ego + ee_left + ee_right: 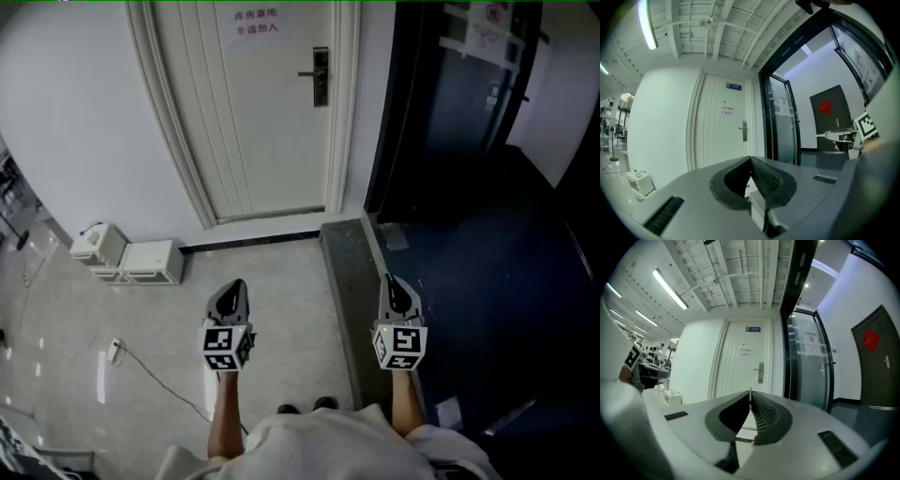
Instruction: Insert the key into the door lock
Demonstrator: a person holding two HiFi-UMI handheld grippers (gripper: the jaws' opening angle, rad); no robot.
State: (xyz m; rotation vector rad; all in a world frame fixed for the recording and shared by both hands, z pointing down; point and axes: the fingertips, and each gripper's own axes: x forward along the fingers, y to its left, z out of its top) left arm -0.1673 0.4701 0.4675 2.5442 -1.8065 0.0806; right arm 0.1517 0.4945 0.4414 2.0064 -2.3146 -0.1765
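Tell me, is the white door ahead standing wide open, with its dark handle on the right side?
Not quite. The white door is closed, not open, as the head view shows. Its dark handle is indeed on the right side.

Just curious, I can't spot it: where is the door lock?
The lock is on the white door's right edge, top centre of the head view, below right of the sign.

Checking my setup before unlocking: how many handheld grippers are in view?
2: the grey left gripper lower centre, the grey right gripper lower right, both aimed toward the white door.
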